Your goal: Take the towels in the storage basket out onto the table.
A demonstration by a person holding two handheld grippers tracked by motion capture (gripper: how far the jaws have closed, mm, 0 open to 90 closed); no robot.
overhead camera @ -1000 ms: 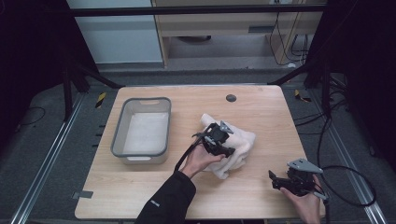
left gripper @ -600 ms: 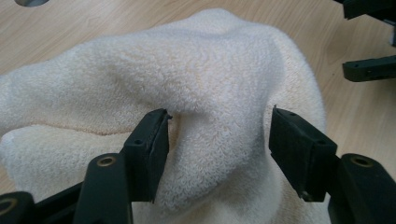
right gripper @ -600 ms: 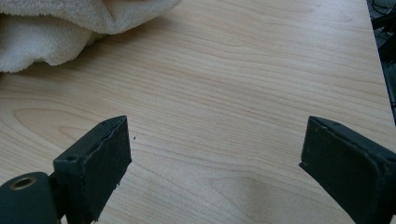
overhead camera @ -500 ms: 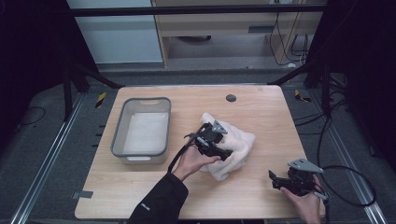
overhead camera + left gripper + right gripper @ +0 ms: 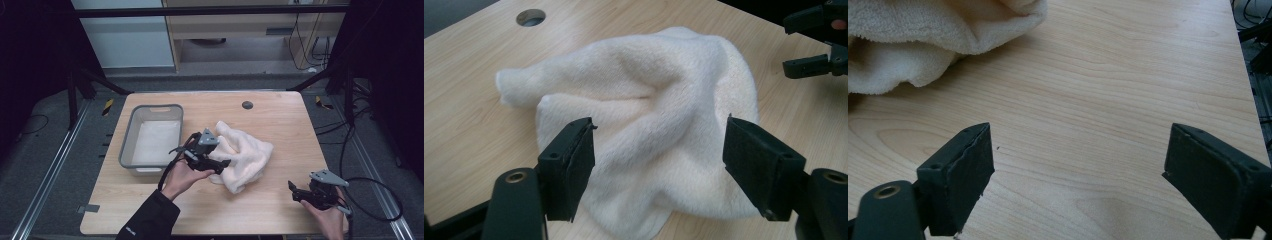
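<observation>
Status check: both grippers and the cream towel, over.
Left gripper open, jaws just opening, clear of the crumpled cream fleece towel. Right gripper open over bare wooden table, jaws just narrowed. Nothing obstructing.

1. High view: fixed above the desk's (image 5: 280,120) near edge, facing forward and down.
2. Left tool view: close, looking across the towel (image 5: 649,125).
3. Right tool view: low, near the towel's (image 5: 923,35) edge; all three share the towel.

The wooden table (image 5: 280,125) is lit softly from above and looks bright, while the room around it is very dark, the towel (image 5: 649,125) casts only faint shadows, and the near jaws look a bit blurry in both gripper views, with no glare.
</observation>
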